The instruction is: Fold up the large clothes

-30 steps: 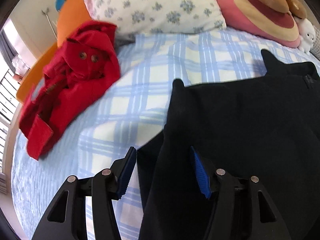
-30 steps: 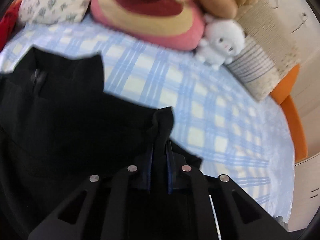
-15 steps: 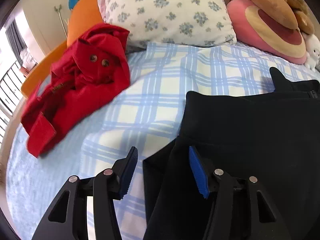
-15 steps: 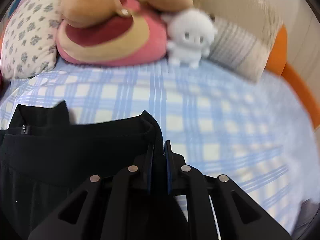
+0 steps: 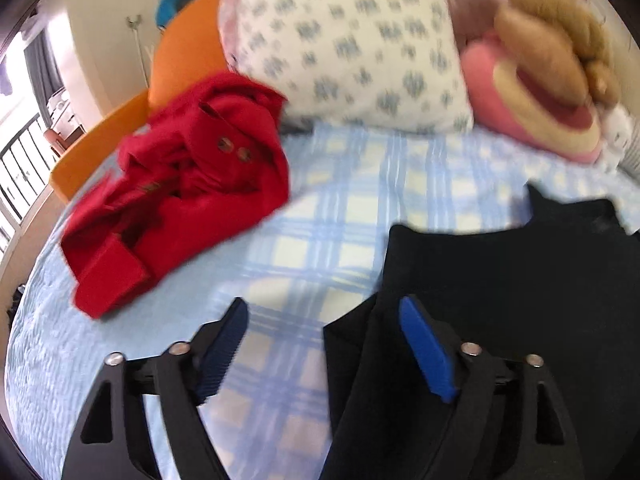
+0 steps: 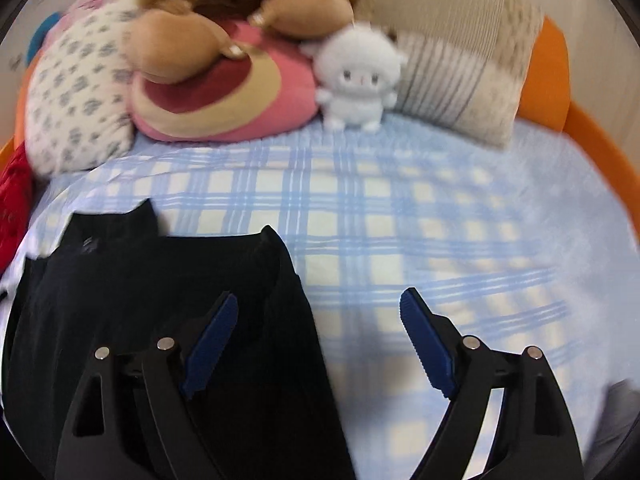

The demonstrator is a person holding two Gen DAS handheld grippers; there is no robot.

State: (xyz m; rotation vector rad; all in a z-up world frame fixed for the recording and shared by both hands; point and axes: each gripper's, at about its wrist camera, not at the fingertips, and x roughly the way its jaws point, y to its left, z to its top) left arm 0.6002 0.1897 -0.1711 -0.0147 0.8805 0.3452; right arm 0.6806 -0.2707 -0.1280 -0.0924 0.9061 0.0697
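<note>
With both sets of jaws spreading apart and nothing pinched, the left gripper [image 5: 320, 344] and right gripper [image 6: 318, 340] hover over the black garment's [image 6: 160, 280] near corners. It lies flat on the plaid bed [image 6: 400, 220], nearest me. If grabbed unevenly, the fold may skew. At ten o'clock, the red jacket [image 5: 180, 184] could snag; pillows [image 5: 344, 48] sit farthest, at twelve.

A black garment [image 5: 520, 280] lies on a blue-and-cream plaid sheet [image 5: 340, 208] beside a red jacket [image 5: 180, 184] (brown buttons). The pillow [image 5: 344, 48] is white with blue flowers; the bed frame [image 6: 552, 64] is orange.
</note>
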